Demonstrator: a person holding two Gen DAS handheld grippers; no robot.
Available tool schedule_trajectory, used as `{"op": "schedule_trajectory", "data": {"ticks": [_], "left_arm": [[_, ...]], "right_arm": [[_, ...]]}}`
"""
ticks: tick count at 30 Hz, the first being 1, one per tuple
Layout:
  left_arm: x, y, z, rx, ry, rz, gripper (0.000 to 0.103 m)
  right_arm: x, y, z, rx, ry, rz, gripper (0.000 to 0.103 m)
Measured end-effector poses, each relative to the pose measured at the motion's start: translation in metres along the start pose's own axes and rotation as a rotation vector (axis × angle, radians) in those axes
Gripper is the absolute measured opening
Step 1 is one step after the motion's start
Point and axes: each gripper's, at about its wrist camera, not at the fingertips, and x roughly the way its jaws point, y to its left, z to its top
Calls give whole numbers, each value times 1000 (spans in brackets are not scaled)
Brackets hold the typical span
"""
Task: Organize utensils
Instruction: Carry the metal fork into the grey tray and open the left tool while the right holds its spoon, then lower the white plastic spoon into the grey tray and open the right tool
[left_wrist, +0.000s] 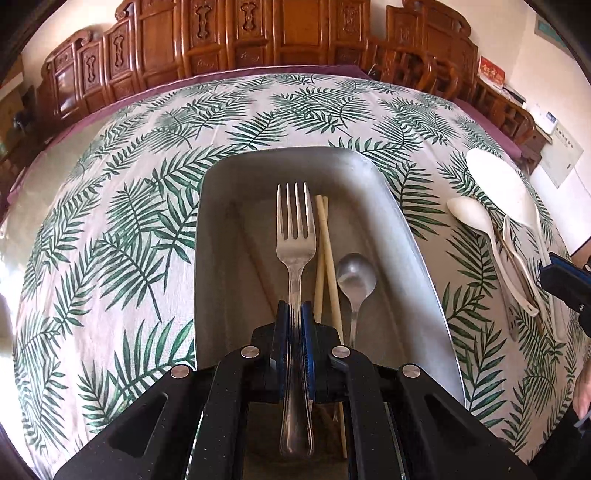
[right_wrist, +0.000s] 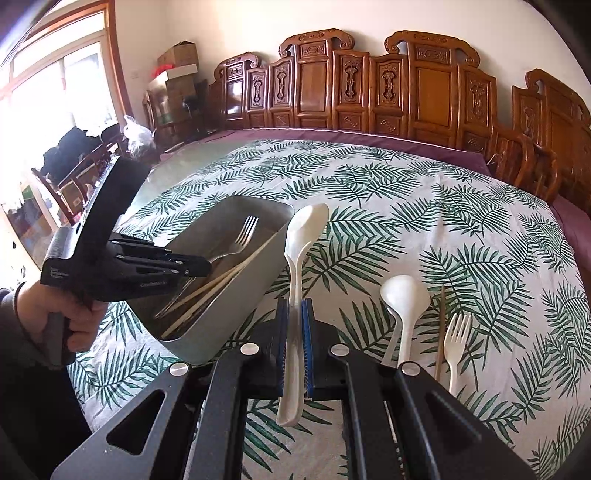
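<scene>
My left gripper (left_wrist: 295, 314) is shut on a metal fork (left_wrist: 295, 229) and holds it over the grey metal tray (left_wrist: 373, 173). In the tray lie pale chopsticks (left_wrist: 325, 243) and a small metal spoon (left_wrist: 356, 277). My right gripper (right_wrist: 295, 310) is shut on a white plastic rice spoon (right_wrist: 301, 236), held above the cloth just right of the tray (right_wrist: 221, 332). The left gripper (right_wrist: 201, 269) shows in the right wrist view, reaching into the tray with the fork (right_wrist: 242, 232).
On the leaf-print tablecloth (right_wrist: 424, 221) to the right lie a white plastic spoon (right_wrist: 404, 299), a white plastic fork (right_wrist: 458, 336) and a thin wooden stick (right_wrist: 441, 325). Carved wooden chairs (right_wrist: 369, 85) line the table's far edge. A window is at far left.
</scene>
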Motion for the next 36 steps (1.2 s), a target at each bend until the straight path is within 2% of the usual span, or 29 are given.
{"op": "schedule_trajectory", "data": {"ticks": [3,12,18,21,23,30,36], "left_arm": [[-3,3,1,-16,-4,-10,7],[-34,9,9,-29,-93,-42,7],[-51,23,15,-46,-143,-40,7],[-57,33,17,-57,-160,-27,11],[-61,40,17,-70,-169,-21,18],[-68,57,18,-104,-191,0,25],[-70,59,17,-103,-195,5,30]], "right_arm": [[1,5,0,-3,3,4,9],[5,20,7,11,-2,20,9],[18,37,22,35,-1,61,9],[29,49,30,36,9,91,9],[41,56,34,41,21,106,9],[82,68,42,84,63,148,9],[102,74,35,96,88,175,11]]}}
